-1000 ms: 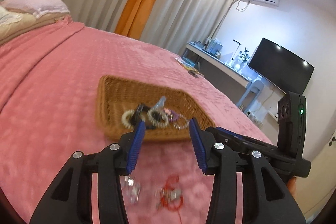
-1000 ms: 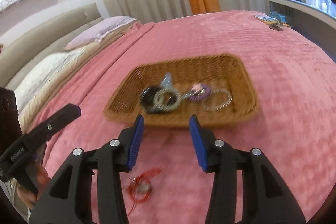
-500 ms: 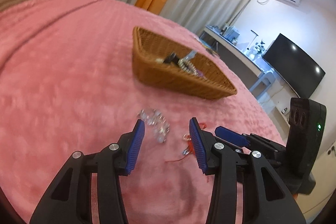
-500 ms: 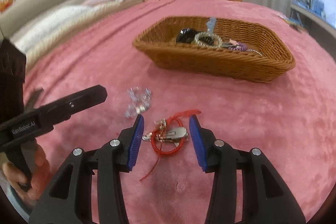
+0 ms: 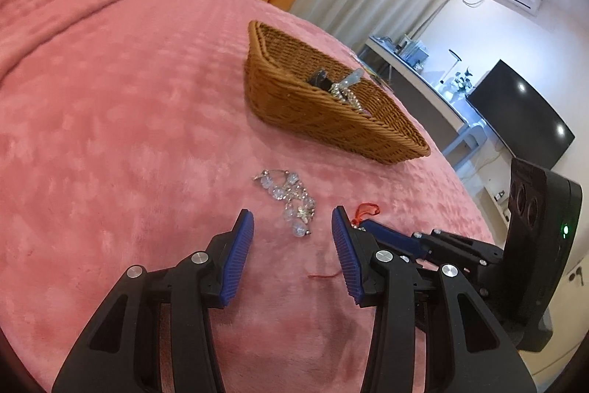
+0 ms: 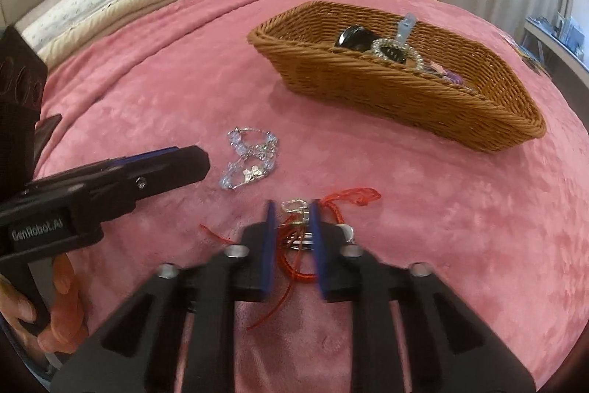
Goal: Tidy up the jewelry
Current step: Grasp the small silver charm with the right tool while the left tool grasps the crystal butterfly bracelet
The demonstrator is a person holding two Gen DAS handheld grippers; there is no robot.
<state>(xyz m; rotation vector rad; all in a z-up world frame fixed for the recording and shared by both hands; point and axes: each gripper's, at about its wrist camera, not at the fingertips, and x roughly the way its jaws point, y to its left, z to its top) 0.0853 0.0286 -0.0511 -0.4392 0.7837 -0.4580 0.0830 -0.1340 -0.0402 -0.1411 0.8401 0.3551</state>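
Holding jewelry [image 6: 390, 52], wicker basket [image 6: 386, 87] rests on bedspread [image 6: 165, 91].

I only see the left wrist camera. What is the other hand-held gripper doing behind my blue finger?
Observer: The right hand-held gripper has just been closing its jaws onto the red cord bracelet. The bracelet's silver charm sits between the pads.
Child: What's in the basket? I only see a bit.
Observer: In the wicker basket, a sparkly ring bracelet lies beside a black round piece.
Child: Anything purple?
Observer: Yes, a small purple piece lies further right in the basket.
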